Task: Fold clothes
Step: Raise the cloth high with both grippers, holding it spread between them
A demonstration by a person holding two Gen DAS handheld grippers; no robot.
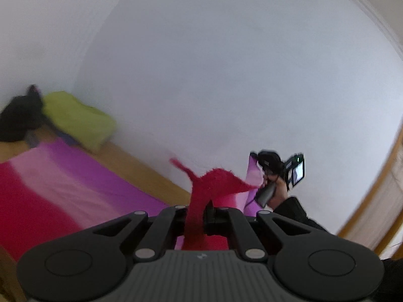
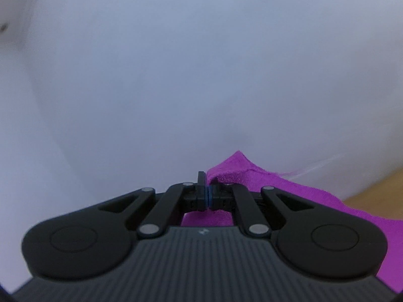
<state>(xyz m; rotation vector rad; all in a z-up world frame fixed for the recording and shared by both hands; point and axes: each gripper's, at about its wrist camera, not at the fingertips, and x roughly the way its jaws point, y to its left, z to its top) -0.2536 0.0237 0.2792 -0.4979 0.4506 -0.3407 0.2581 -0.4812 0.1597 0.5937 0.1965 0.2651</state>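
A cloth striped red, pink and purple (image 1: pixel 63 183) hangs lifted between both grippers and trails left over a wooden surface. My left gripper (image 1: pixel 199 214) is shut on its red edge (image 1: pixel 216 183), which stands up in a peak between the fingers. In the right wrist view, my right gripper (image 2: pixel 208 196) is shut on the purple corner (image 2: pixel 277 191), pads pressed together. The left wrist view also shows the right gripper (image 1: pixel 259 163) in a person's hand (image 1: pixel 277 193), with the purple corner beside it.
A lime green cloth (image 1: pixel 75 118) and a black garment (image 1: pixel 20 118) lie at the far left against the white wall (image 1: pixel 226 75). The wooden surface (image 1: pixel 141 166) runs along the wall. A wooden frame (image 1: pixel 377 183) curves up at the right.
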